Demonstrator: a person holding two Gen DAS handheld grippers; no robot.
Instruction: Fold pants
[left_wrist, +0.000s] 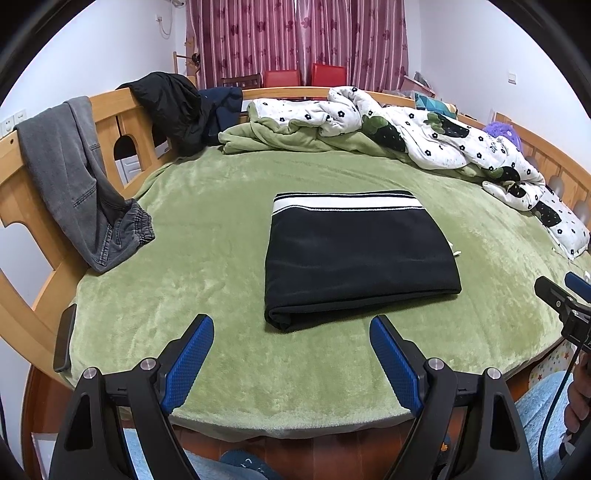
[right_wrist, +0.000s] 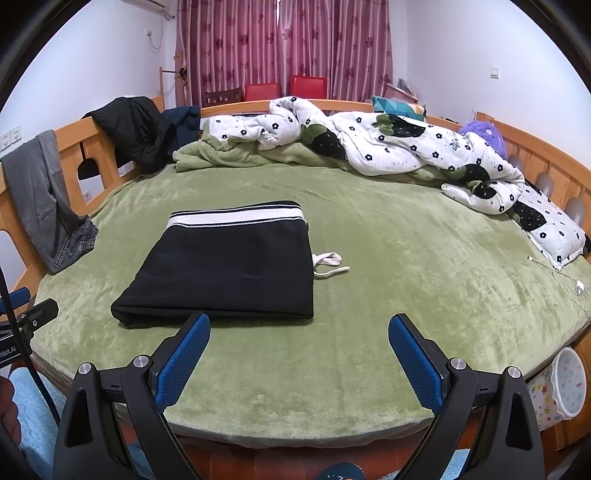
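On the green plush blanket (left_wrist: 207, 229) covering the bed, the black pants (left_wrist: 360, 254) are lying folded into a flat rectangular stack, near the middle of the mattress and toward its near edge. The white-and-black striped waistband (left_wrist: 347, 202) is facing the far side of the bed, toward the curtains (left_wrist: 295, 37), while the rounded fold edge is facing the grippers. In the left wrist view the stack is reading slightly longer front to back than side to side, though the fisheye distortion is making the long axis uncertain. A white drawstring (right_wrist: 330, 263) is trailing out from the right side of the stack onto the blanket. The left gripper (left_wrist: 291, 325) is hovering just short of the fold edge with its blue-padded fingers (left_wrist: 192, 358) spread wide apart, holding nothing and touching nothing. The right gripper (right_wrist: 299, 323) is likewise standing wide apart and empty, positioned near the right front corner of the stack; its left pad is overlapping the fold edge in view, and contact cannot be determined. Grey jeans (left_wrist: 70, 173) and a black jacket (left_wrist: 173, 107) are hanging over the wooden bed rail (left_wrist: 110, 107) at the left, and a flower-print quilt (left_wrist: 424, 133) is lying bunched along the far side.
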